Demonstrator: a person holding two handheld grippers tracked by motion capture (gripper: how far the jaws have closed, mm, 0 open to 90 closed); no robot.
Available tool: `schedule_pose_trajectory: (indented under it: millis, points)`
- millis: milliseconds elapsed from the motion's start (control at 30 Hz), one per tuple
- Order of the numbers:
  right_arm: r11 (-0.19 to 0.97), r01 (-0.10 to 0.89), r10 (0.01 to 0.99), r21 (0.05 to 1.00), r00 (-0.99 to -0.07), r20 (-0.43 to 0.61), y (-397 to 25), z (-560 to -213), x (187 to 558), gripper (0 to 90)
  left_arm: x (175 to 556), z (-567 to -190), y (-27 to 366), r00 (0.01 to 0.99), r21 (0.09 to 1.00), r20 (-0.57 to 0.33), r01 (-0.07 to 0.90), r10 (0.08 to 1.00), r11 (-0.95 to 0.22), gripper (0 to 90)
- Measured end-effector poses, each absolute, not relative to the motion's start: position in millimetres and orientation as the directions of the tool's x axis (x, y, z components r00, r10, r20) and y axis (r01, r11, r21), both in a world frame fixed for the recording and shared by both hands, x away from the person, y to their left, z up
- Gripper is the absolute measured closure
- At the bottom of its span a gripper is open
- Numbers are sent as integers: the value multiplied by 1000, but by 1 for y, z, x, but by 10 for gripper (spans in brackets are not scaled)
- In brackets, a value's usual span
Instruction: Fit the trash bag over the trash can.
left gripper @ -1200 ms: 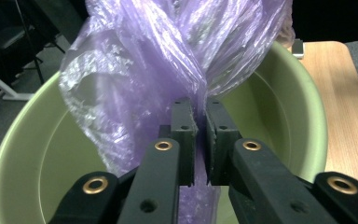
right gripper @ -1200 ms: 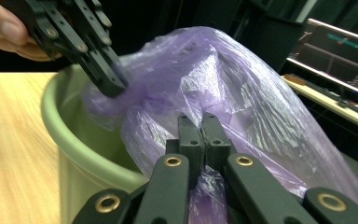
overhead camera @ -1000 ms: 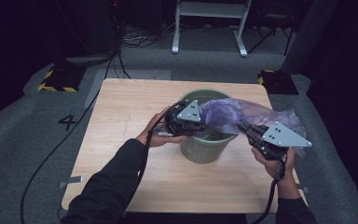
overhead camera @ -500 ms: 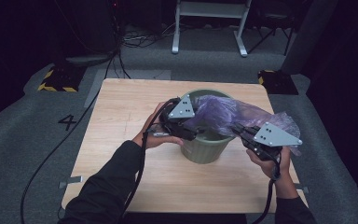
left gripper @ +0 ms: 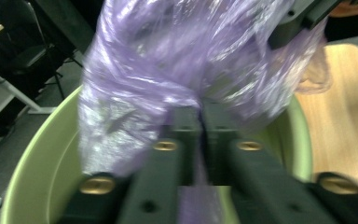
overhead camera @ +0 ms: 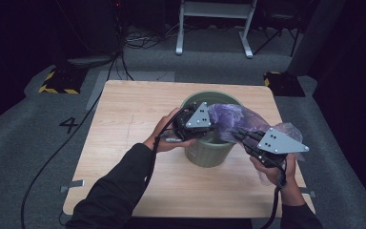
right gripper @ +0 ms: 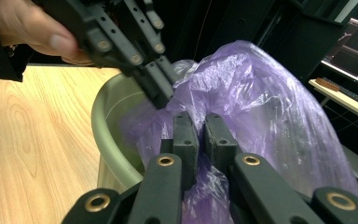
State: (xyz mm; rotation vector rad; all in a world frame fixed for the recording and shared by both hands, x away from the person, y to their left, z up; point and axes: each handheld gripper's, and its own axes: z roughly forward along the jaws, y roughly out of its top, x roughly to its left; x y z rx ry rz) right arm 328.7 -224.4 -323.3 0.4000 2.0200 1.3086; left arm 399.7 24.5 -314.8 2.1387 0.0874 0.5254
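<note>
Legible marking: a single dark numeral "4" [overhead camera: 69, 125], on the grey floor [overhead camera: 28, 143] just left of the wooden table [overhead camera: 133, 114]. No other readable text.

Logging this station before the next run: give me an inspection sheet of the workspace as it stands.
Surface: light wooden table, bare around the bin.
Job's things: green bin upright on the table; purple plastic bag bunched over its rim, partly inside, the rest spilling to the right.
Clutter: nothing seen on the table.
Grippers: left gripper shut on the bag over the bin; right gripper shut on the bag beside the rim.
Cables: one trails from each gripper along the forearm; a black cable runs across the floor at left.
Surroundings: grey carpet marked 4, white frame legs, dark backdrop.
</note>
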Motion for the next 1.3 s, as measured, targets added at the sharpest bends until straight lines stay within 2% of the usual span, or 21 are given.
schedule_pose_trajectory:
  millis: [100,200,333,467,800,900,933,1000,1067,1133,1167,1233,1300]
  points:
    - [430,-112,602,896,-704,-377,-227,-324,326,733,402,-316,28,905,788,335,-116,262,-605,900]
    - [417,-93,634,904,-683,-363,-231,-325,325,559,406,-318,34,905,788,326,-102,272,-607,900]
    - [402,-77,661,912,-665,-348,-239,-329,319,416,410,-322,39,903,783,325,-90,281,-615,900]
    - [405,-58,678,912,-650,-342,-250,-333,313,353,414,-324,46,903,794,305,-67,301,-604,900]
    - [417,10,727,909,-604,-327,-280,-349,293,278,426,-330,59,901,804,276,-26,334,-594,900]
    - [426,34,730,904,-603,-321,-286,-357,290,295,428,-332,60,900,807,265,-12,345,-590,900]
    - [435,47,728,899,-605,-321,-286,-361,291,324,430,-333,60,902,810,258,-7,346,-586,900]
    - [461,47,711,886,-617,-337,-288,-367,293,568,433,-334,59,902,804,261,-6,344,-595,900]
    - [469,31,697,883,-627,-348,-287,-370,298,739,438,-333,56,900,798,257,6,351,-602,900]
    - [466,15,695,885,-626,-355,-285,-370,302,829,439,-332,57,904,813,242,10,353,-582,895]
    - [462,3,691,887,-628,-357,-283,-369,305,865,439,-331,57,907,822,231,12,352,-570,874]
    - [469,-8,690,883,-621,-372,-281,-367,307,880,438,-332,59,908,828,222,17,355,-561,801]
    - [466,-29,691,885,-612,-384,-280,-362,307,888,437,-332,62,912,836,214,15,351,-548,773]
